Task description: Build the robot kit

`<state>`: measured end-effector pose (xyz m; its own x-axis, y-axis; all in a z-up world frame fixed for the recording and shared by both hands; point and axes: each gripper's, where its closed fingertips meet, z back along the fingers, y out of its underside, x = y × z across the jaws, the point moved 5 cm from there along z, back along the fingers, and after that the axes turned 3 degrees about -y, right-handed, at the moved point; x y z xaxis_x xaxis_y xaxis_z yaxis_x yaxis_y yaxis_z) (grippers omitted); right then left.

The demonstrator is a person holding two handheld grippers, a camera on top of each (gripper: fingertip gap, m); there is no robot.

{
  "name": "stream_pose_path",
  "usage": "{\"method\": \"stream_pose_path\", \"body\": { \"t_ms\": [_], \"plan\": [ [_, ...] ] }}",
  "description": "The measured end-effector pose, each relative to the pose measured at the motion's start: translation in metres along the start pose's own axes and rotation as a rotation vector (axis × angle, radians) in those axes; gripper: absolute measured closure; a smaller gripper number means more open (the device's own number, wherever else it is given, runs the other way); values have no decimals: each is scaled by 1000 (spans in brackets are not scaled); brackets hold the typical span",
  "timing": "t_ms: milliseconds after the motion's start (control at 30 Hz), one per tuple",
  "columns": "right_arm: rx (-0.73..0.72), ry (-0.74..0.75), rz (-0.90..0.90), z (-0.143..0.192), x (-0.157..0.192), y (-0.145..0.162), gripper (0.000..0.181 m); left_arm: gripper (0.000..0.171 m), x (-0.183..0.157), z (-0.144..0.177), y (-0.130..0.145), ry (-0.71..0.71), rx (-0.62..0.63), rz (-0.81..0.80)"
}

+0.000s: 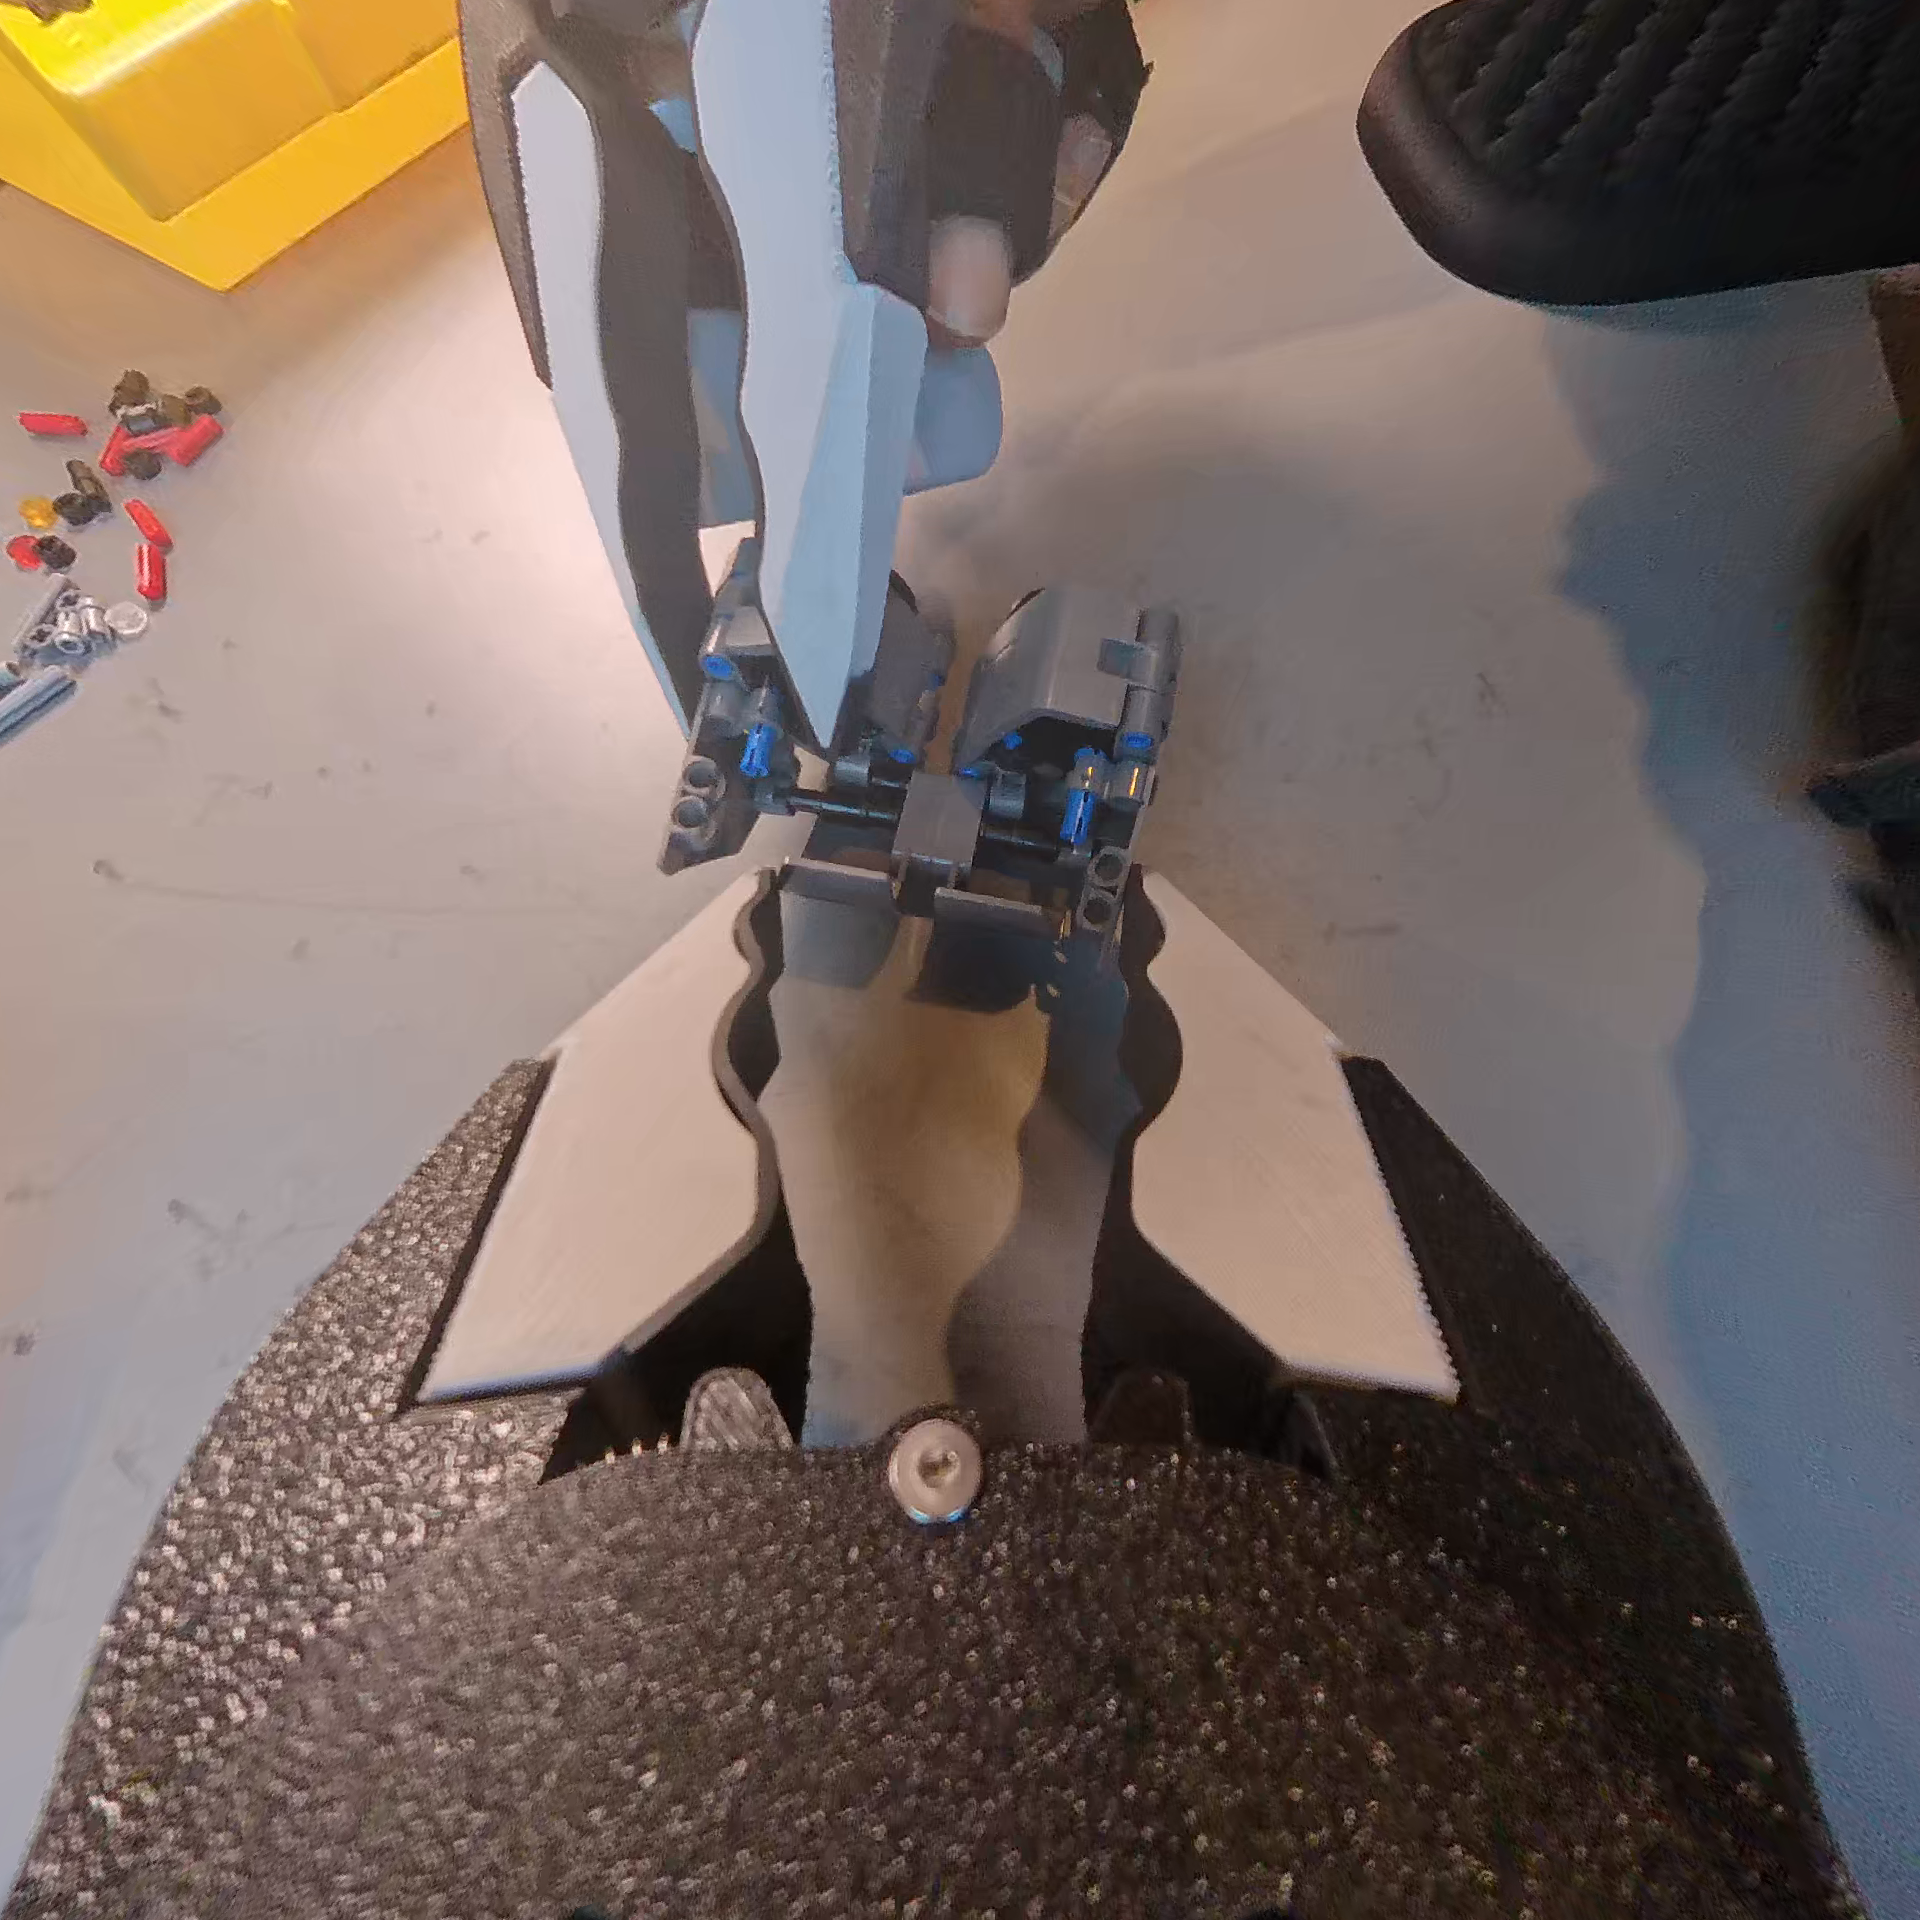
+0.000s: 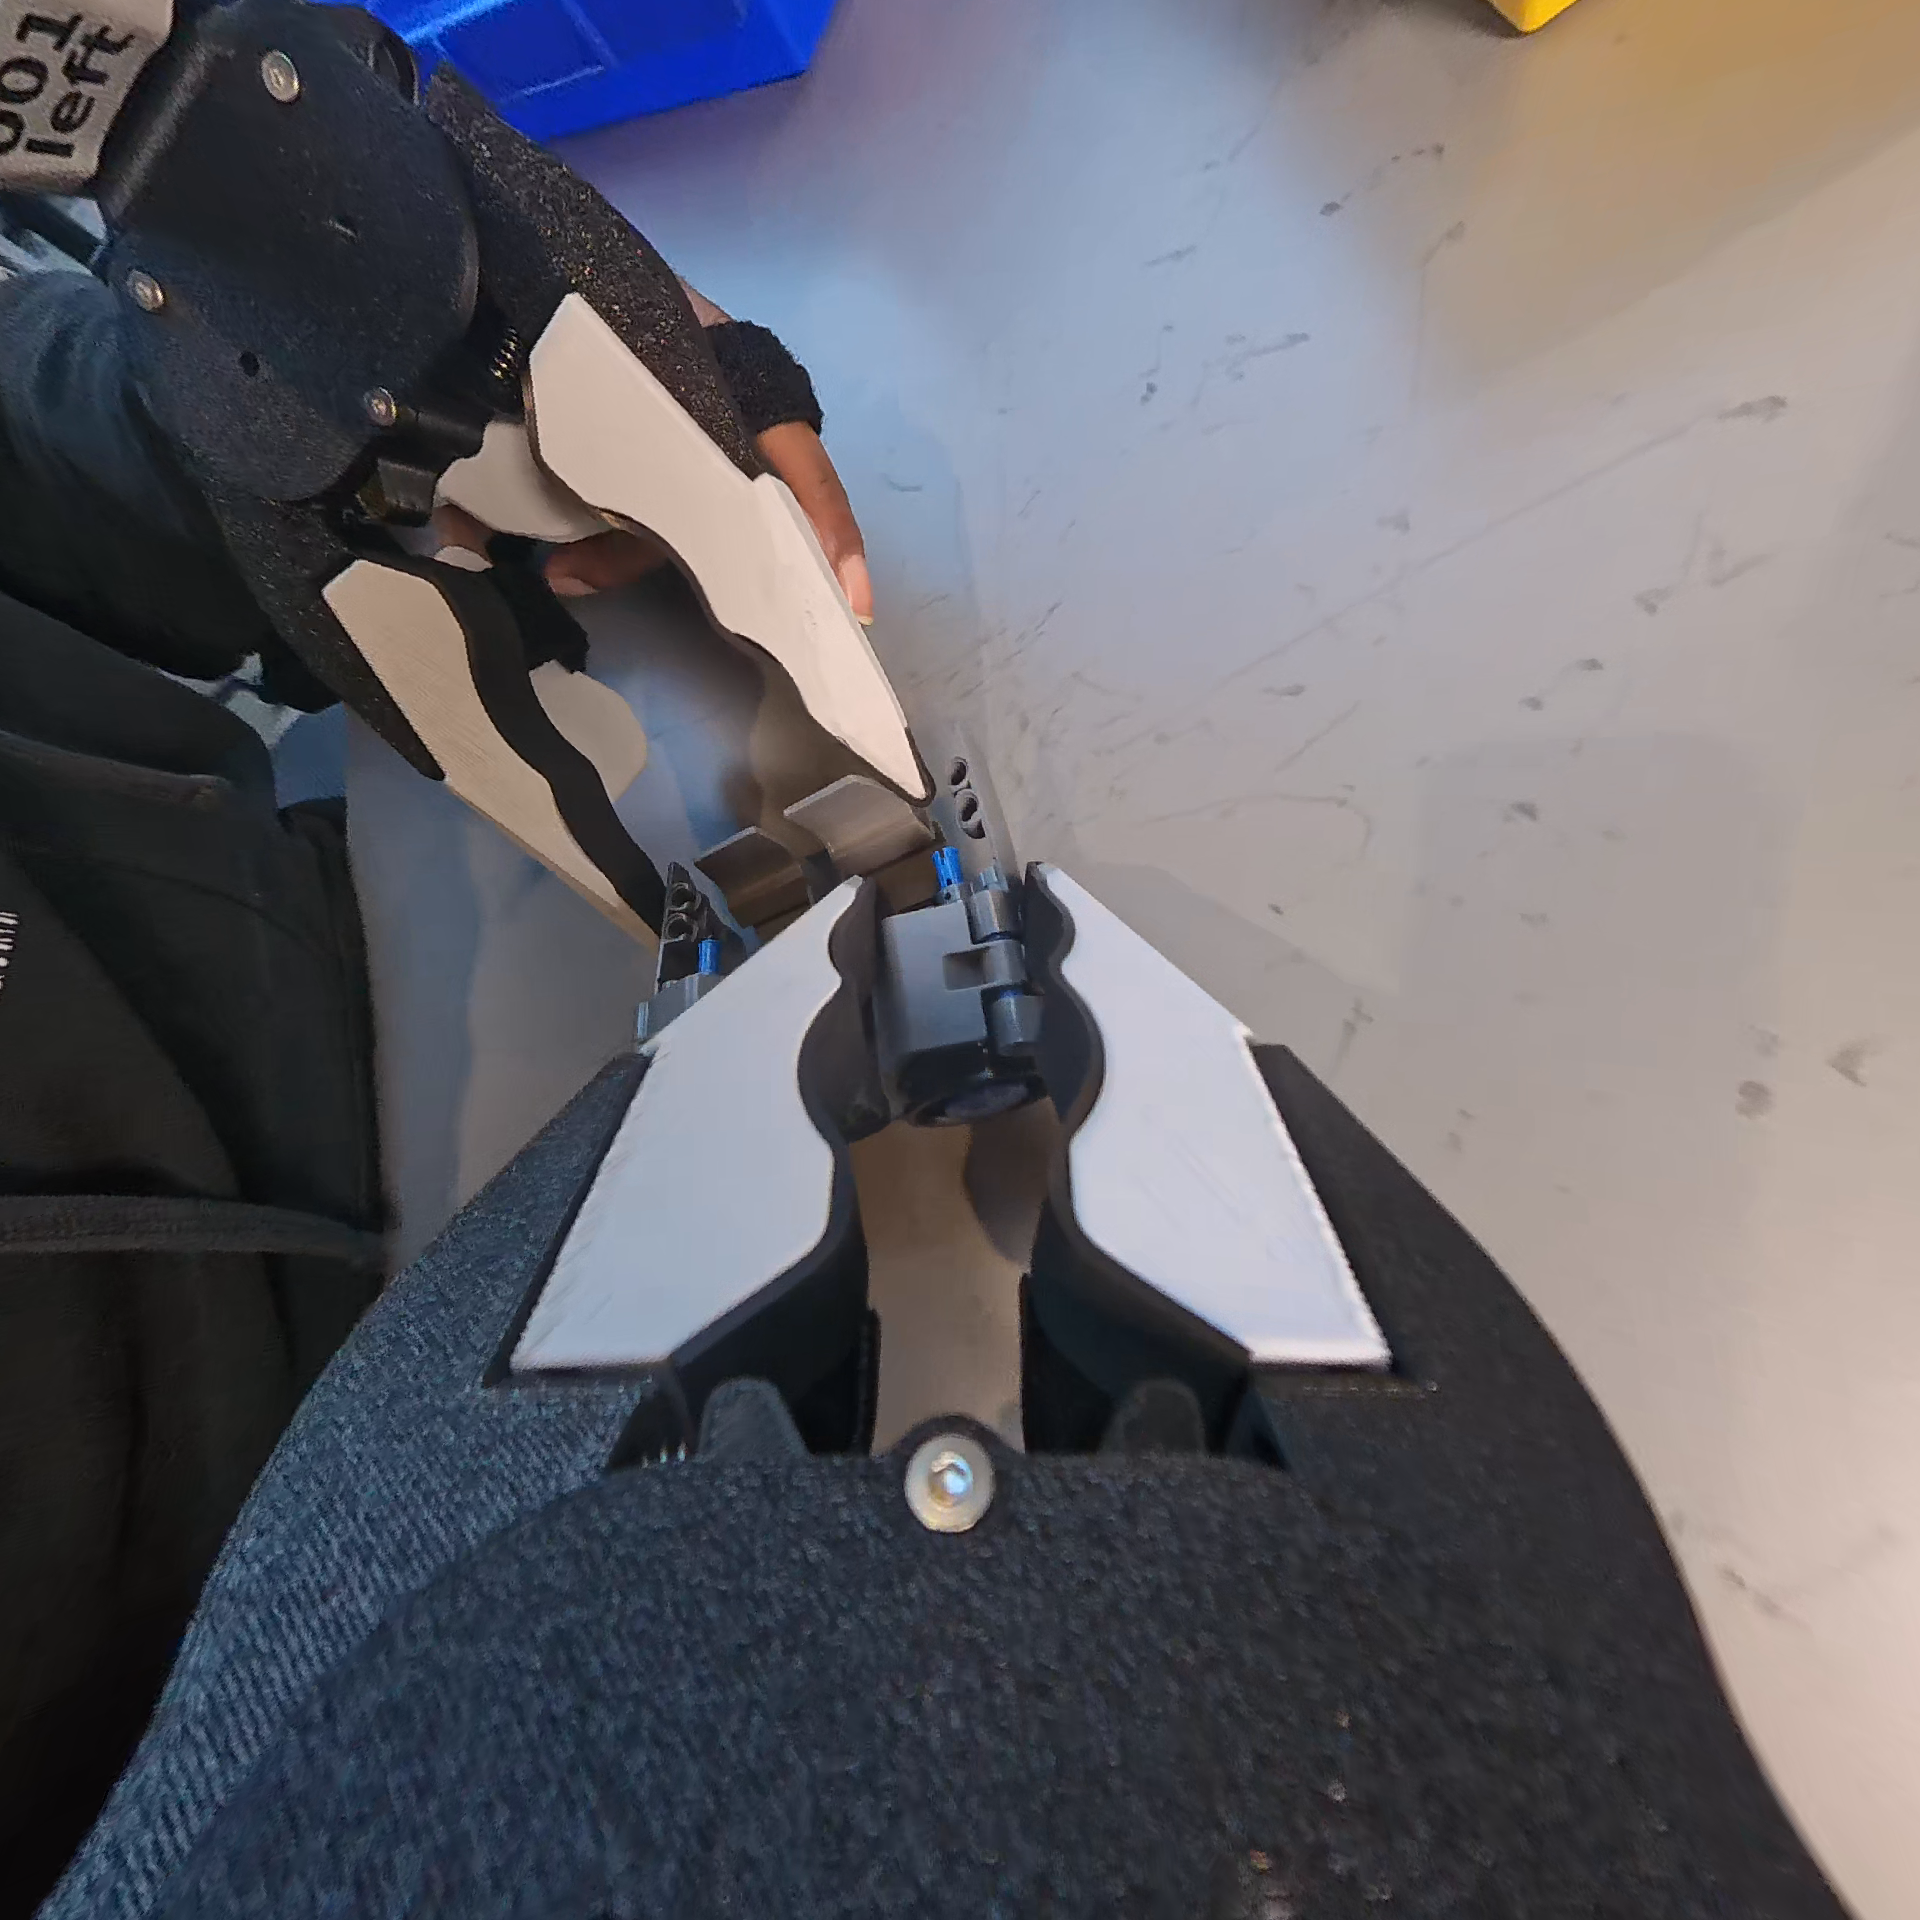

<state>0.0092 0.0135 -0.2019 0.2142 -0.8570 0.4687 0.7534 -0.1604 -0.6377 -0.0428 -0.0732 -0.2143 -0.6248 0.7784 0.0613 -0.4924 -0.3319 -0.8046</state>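
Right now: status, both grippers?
Left gripper and right gripper both shut on grey brick assembly. Loose bricks far left, clear.

The left gripper (image 1: 951,883) clamps the near end of a grey brick assembly (image 1: 935,758) with blue pins. The right gripper (image 1: 821,717) grips its far left part. Loose red and grey pieces (image 1: 94,520) lie by the tabletop's (image 1: 1299,623) left edge, near a yellow bin (image 1: 208,135).

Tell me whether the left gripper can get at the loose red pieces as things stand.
Probably not right away: the left gripper is shut on the grey brick assembly, which the right gripper also grips. The red pieces lie unobstructed on the table.
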Motion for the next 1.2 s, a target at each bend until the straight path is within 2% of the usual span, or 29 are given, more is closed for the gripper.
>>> {"method": "stream_pose_path", "body": {
  "t_ms": [233,467,800,967,1200],
  "plan": [
    [-40,-7,-28,4,2,3,156,106,-4,-2,-2,-30,-3,-49],
    [-130,33,3,14,3,6,156,106,-7,-4,-5,-121,-17,-193],
    [-192,90,139,19,9,7,155,106,-10,-6,-7,-215,4,-344],
    [-236,112,214,20,10,7,155,106,-10,-4,-10,-232,-20,-364],
    [-264,86,205,15,7,9,155,105,-10,0,-13,-180,-95,-305]
  ]
}}
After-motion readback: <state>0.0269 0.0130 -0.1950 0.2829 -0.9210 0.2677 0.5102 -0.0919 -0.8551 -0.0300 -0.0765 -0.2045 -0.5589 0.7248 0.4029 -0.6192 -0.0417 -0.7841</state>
